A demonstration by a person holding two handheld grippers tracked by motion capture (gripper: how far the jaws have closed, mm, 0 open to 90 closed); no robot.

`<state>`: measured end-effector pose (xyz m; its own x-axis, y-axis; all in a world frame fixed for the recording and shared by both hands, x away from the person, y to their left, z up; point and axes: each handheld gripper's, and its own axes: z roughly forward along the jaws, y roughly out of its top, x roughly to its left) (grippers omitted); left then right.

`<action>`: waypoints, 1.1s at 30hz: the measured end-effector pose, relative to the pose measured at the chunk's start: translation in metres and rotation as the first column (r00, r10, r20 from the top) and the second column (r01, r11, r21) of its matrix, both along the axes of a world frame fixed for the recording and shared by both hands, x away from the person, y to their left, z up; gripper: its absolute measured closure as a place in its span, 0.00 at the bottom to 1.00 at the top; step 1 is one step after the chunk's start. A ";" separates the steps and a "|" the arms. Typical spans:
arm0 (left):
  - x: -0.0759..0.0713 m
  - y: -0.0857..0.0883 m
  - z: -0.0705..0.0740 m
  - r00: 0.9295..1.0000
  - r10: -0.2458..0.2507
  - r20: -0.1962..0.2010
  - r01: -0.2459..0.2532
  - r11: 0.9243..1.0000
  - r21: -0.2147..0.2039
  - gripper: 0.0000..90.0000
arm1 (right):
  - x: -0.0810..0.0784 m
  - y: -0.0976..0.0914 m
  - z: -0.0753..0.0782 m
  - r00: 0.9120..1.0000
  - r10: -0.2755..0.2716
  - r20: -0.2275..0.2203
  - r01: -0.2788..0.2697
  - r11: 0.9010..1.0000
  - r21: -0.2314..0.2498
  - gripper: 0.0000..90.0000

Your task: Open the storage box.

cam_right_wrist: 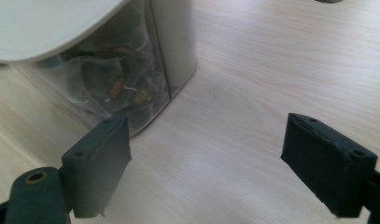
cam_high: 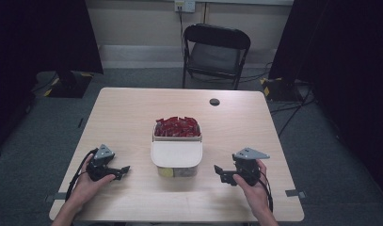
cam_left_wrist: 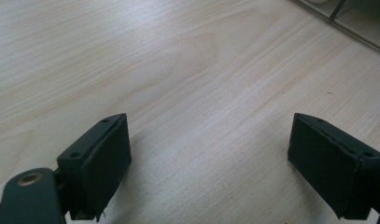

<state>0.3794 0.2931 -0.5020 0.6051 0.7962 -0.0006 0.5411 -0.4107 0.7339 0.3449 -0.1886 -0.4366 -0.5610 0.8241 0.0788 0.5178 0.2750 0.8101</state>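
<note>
Beside the lidded container (cam_high: pixel 176 160) on the desk (cam_high: pixel 132 108), left gripper (cam_high: pixel 122 170) and right gripper (cam_high: pixel 220 173) rest with jaws apart, holding nothing

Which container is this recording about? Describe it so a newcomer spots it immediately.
Start at the wooden table; the container stands mid-table between both grippers. It is a clear box with a white lid resting over its near half, while its far, uncovered half holds red packets.
</note>
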 end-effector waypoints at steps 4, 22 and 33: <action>0.000 0.000 0.000 1.000 0.000 0.001 0.000 1.000 0.000 0.14 | -0.002 0.007 0.004 1.000 0.025 0.007 -0.025 1.000 -0.004 0.16; 0.000 0.000 0.000 1.000 0.000 0.000 0.000 1.000 0.000 0.14 | -0.005 0.045 0.010 0.991 0.133 0.012 -0.133 0.991 -0.018 0.16; 0.000 0.000 0.000 1.000 0.000 0.000 0.000 1.000 0.000 0.14 | 0.002 0.066 0.001 0.985 0.172 -0.011 -0.172 0.984 -0.035 0.16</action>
